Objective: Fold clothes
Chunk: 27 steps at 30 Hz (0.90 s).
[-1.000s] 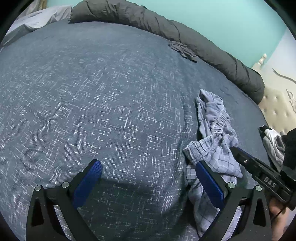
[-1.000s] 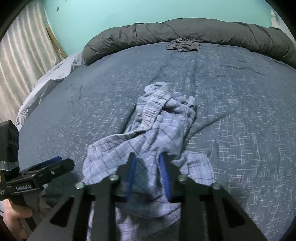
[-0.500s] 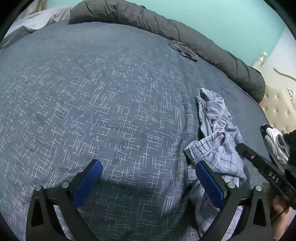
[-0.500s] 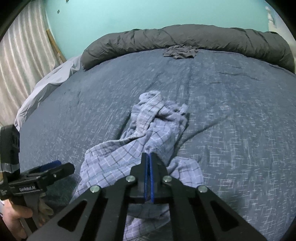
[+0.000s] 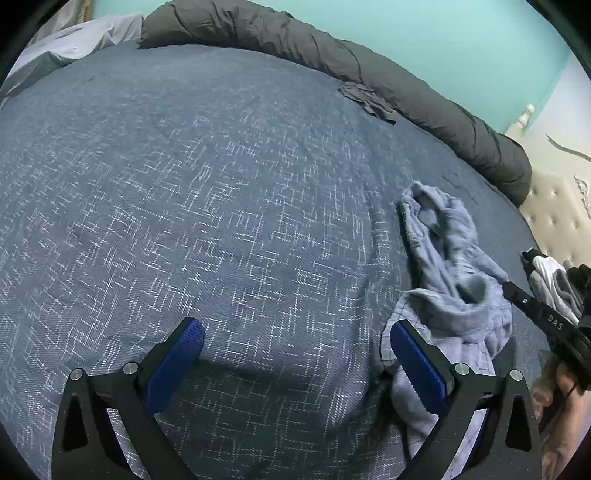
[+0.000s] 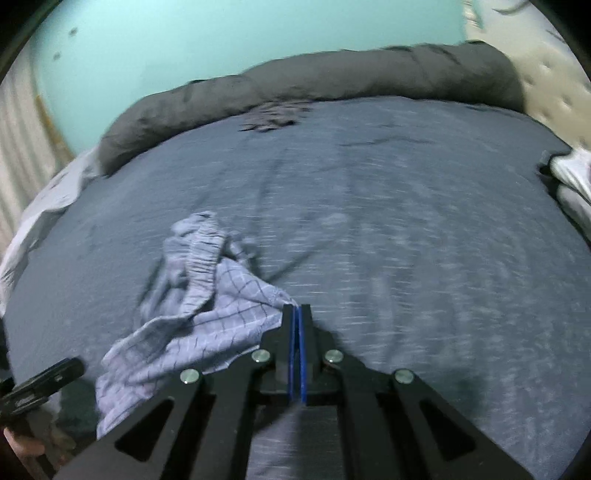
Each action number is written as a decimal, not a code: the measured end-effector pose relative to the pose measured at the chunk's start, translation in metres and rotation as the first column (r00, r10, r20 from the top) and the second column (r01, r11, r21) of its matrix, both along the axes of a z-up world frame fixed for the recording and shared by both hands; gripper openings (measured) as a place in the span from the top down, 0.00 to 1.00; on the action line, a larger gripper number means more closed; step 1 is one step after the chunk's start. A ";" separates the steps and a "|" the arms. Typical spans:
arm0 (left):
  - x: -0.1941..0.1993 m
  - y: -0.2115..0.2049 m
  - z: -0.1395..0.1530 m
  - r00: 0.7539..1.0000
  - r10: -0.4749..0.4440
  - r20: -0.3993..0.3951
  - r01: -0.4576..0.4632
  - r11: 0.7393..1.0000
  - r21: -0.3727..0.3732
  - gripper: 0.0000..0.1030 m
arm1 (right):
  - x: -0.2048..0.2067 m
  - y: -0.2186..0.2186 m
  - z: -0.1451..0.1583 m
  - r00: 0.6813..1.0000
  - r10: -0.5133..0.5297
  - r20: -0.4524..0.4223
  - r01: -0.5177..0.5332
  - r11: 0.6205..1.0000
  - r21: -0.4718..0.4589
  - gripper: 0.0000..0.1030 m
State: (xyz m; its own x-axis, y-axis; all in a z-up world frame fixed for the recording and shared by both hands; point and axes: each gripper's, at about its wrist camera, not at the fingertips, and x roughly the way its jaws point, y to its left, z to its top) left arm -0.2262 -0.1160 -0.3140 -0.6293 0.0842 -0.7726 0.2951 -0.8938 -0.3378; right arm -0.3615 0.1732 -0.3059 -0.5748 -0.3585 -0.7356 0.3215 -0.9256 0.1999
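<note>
Right tongs [image 6: 297, 314] clamped, left tongs [image 5: 295, 354] agape

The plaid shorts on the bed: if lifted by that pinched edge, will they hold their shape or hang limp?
Probably limp: the plaid shorts lie crumpled in soft folds. The right gripper is shut on one thin edge, so the rest would likely trail and drape. They look light; the gathered waistband may hang lowest.

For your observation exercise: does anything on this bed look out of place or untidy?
Yes. The pale blue checked shorts lie crumpled and twisted on the dark blue patterned bedspread, one edge pinched in the right gripper. A small dark grey garment sits alone, rumpled, against the rolled grey duvet.
</note>
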 end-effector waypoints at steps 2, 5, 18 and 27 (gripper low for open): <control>0.000 0.001 0.000 1.000 -0.002 0.000 0.002 1.000 0.000 0.00 | -0.005 0.012 -0.002 0.998 -0.062 0.006 0.061 0.998 0.020 0.99; 0.001 0.003 0.000 1.000 -0.006 0.000 0.006 1.000 0.001 0.00 | -0.008 0.023 -0.003 0.995 -0.095 0.023 0.095 0.995 -0.009 0.99; -0.011 0.022 0.004 0.997 -0.073 -0.010 0.074 0.997 0.010 0.00 | -0.002 0.005 0.005 0.991 0.094 0.095 -0.068 0.966 -0.249 0.70; -0.021 0.022 0.000 0.998 -0.063 -0.001 0.063 0.998 0.005 0.00 | 0.007 -0.023 0.000 0.970 0.210 0.124 -0.181 0.961 -0.211 0.68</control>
State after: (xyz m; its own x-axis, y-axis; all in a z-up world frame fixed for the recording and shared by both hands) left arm -0.2475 -0.0941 -0.3144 -0.6231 0.1273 -0.7717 0.2381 -0.9090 -0.3422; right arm -0.3542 0.1505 -0.3063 -0.3724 -0.5989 -0.7090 0.4462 -0.7854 0.4290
